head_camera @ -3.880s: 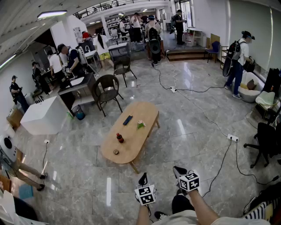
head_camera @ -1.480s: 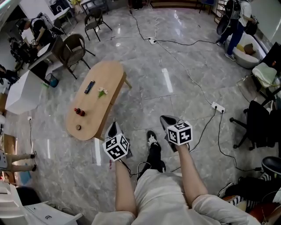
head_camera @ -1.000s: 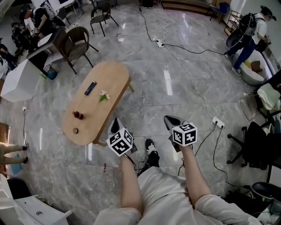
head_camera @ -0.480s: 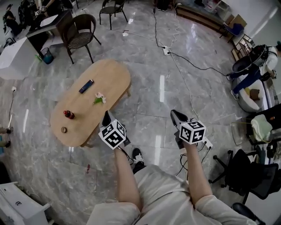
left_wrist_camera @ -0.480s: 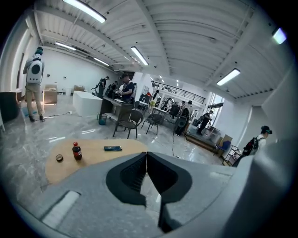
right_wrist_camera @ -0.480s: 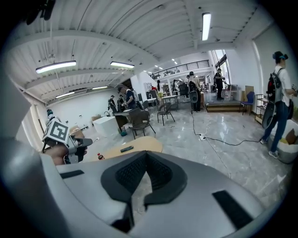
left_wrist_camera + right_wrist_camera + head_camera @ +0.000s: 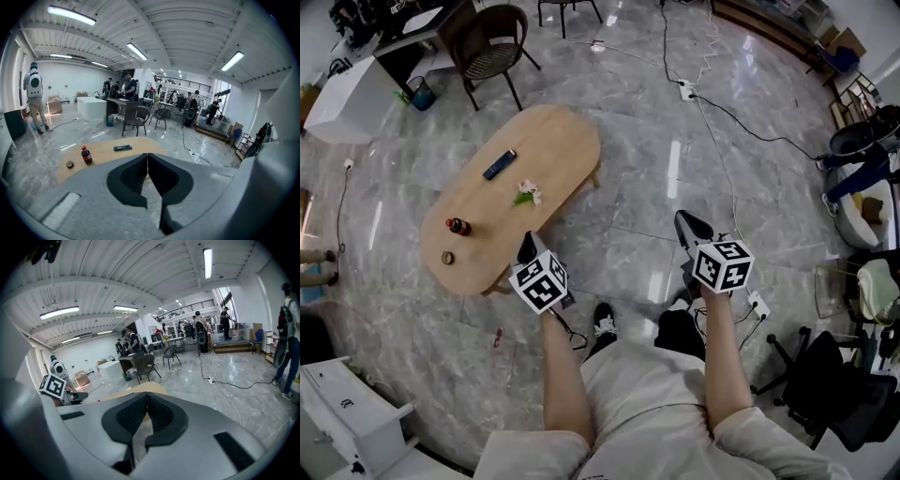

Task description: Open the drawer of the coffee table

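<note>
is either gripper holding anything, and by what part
Nothing is held: the left gripper and the right gripper both have their jaws shut together with nothing between them.

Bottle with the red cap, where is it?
In the head view the bottle stands on the oval coffee table, near its lower-left end, between a small round object and a flower sprig.

1 table (image 7: 558, 141), 1 bottle (image 7: 457, 226), 1 remote (image 7: 499, 164), 1 flower (image 7: 525, 193)

overhead and low views share table (image 7: 558, 155)
</note>
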`<control>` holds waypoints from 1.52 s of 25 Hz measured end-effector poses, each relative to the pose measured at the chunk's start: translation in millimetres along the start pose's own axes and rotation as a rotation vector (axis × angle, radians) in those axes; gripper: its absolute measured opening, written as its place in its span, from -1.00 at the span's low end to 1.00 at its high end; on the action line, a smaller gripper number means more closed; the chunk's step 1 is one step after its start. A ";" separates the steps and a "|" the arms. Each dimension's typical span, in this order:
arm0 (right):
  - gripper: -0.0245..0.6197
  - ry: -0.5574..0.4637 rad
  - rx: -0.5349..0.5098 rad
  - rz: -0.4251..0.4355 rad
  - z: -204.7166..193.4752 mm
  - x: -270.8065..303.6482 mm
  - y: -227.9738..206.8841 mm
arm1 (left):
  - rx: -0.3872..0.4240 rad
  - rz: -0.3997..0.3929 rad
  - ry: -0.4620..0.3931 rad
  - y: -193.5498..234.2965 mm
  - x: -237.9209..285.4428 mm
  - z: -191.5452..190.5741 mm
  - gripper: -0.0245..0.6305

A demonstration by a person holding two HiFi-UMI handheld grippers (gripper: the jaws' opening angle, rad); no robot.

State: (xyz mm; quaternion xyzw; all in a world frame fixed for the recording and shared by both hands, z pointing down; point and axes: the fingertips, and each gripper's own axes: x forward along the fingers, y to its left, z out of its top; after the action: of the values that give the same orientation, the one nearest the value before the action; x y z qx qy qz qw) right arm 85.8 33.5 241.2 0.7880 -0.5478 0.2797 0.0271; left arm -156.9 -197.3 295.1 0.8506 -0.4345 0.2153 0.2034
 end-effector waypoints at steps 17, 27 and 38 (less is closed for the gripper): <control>-0.88 0.077 -0.071 0.241 55.8 79.4 -133.4 | -0.113 0.184 -0.032 -127.0 12.2 3.9 -0.89; -0.88 0.224 -0.104 0.463 31.8 108.5 -138.5 | -0.192 0.415 -0.007 -147.9 -36.0 -45.3 -0.89; -0.88 0.341 -0.251 0.545 -2.1 145.4 -143.8 | -0.294 0.522 -0.012 -131.9 -45.8 -71.1 -0.89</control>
State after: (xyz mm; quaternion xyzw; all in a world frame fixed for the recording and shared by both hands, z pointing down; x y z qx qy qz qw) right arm 246.7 -31.8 349.4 0.5452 -0.7558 0.3348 0.1391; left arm -85.6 -58.5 307.9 0.6728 -0.6661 0.1900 0.2597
